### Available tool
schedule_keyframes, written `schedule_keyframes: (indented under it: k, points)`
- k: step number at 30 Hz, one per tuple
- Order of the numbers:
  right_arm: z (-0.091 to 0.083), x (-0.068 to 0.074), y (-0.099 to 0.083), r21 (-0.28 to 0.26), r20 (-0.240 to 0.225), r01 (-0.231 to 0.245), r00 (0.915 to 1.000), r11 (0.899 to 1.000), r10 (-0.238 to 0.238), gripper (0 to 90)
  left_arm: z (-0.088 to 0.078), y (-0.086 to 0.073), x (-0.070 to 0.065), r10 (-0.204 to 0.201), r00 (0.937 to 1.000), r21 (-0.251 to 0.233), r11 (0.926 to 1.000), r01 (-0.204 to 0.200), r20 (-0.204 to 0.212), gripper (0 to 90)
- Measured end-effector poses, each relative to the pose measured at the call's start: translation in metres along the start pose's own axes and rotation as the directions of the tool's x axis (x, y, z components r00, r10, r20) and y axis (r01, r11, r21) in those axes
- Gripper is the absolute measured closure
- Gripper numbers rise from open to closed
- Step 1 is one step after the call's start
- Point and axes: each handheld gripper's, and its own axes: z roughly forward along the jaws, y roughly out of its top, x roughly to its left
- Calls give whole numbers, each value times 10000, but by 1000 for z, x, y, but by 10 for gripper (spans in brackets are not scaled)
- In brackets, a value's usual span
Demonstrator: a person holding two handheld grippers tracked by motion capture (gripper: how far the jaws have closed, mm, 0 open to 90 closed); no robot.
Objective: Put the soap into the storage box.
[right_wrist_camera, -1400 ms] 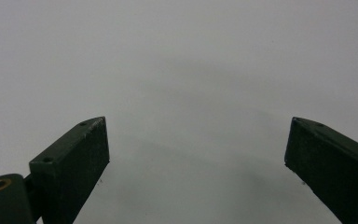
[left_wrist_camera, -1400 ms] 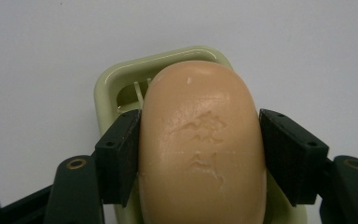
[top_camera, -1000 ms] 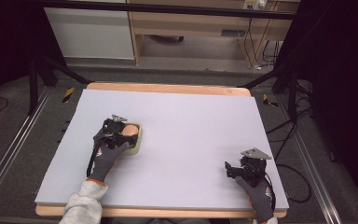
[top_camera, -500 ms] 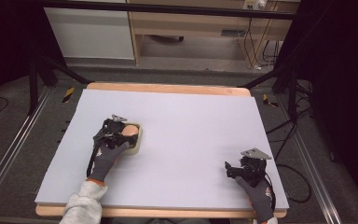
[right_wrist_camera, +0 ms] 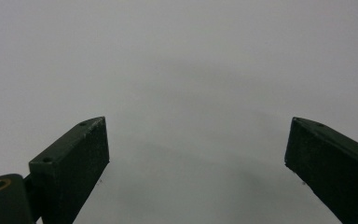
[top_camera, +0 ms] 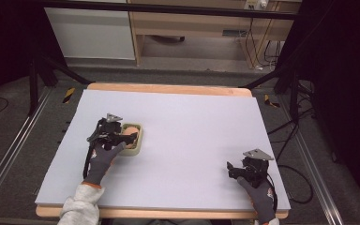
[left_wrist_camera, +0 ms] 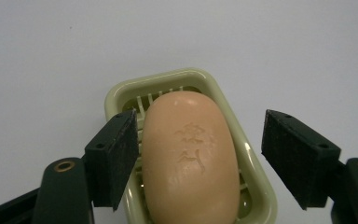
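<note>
A peach-coloured bar of soap (left_wrist_camera: pixel 191 154) with an embossed mark lies in a pale green soap dish (left_wrist_camera: pixel 200 77) on the white table. In the high view the dish (top_camera: pixel 139 140) sits at the table's left-middle. My left gripper (left_wrist_camera: pixel 198 156) straddles the soap, open, its left pad close to the soap's side and its right pad apart from it. In the high view the left gripper (top_camera: pixel 122 136) hangs over the dish. My right gripper (top_camera: pixel 238 169) rests near the front right corner, open, with bare table between its jaws (right_wrist_camera: pixel 196 172).
The white table top (top_camera: pixel 192 122) has a wooden rim showing at its far and near edges. Cables trail on the floor to the right (top_camera: pixel 290 140). A wooden shelf unit (top_camera: pixel 192 28) stands beyond the table.
</note>
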Motion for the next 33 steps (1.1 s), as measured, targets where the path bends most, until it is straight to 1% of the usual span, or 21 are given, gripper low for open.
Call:
schedule_keyframes:
  k: [3,8,9,11,13,16,18,20,24,25,26,27,28,29,33]
  points:
    - [0,-1,0,-22,32,54,10000,10000,-54,66,-9,-2,-1,254,9997,-241,9994,-253,41,258]
    - [-1,-1,0,-32,76,-72,9999,10000,72,66,-20,-9,-1,352,9993,-472,9983,-346,124,258]
    - [-1,-2,0,-47,71,-20,10000,10000,21,66,-23,-11,-1,388,9991,-521,9979,-380,146,259]
    - [-1,-2,-1,-36,98,-46,9999,10000,46,65,-28,-14,0,468,9988,-569,9973,-461,106,260]
    - [-1,-3,-1,-40,139,-21,9999,10000,22,65,-30,-16,1,468,9988,-627,9970,-460,110,261]
    - [-2,-3,-1,-35,183,-126,9998,9999,127,65,-38,-24,4,385,9992,-770,9963,-375,114,261]
    - [-2,-5,-1,-37,222,-110,9997,9999,111,65,-42,-28,6,428,9990,-812,9958,-416,131,250]
    - [-2,-5,-2,-5,299,-221,9993,9998,221,65,-45,-33,7,484,9988,-787,9958,-475,105,229]
    - [-3,-6,-2,44,435,-152,9989,9999,150,65,-49,-45,13,544,9985,-698,9961,-538,74,209]
    - [-3,-6,-2,44,435,-152,9989,9999,150,65,-49,-45,13,544,9985,-698,9961,-538,74,207]
    - [-3,-7,-2,29,434,-98,9990,9999,97,65,-51,-49,15,522,9986,-699,9962,-518,44,207]
    - [-3,-8,-2,28,450,-171,9988,9999,169,65,-53,-52,16,500,9987,-711,9962,-495,53,204]
    - [-4,-8,-2,26,459,-252,9986,9997,251,65,-54,-56,16,550,9985,-707,9960,-546,37,202]
    - [-4,-9,-3,34,485,-236,9985,9997,234,65,-56,-60,18,625,9980,-679,9957,-624,-12,199]
    - [-4,-11,-3,47,559,-363,9978,9993,360,65,-60,-76,21,578,9983,-601,9965,-580,-48,195]
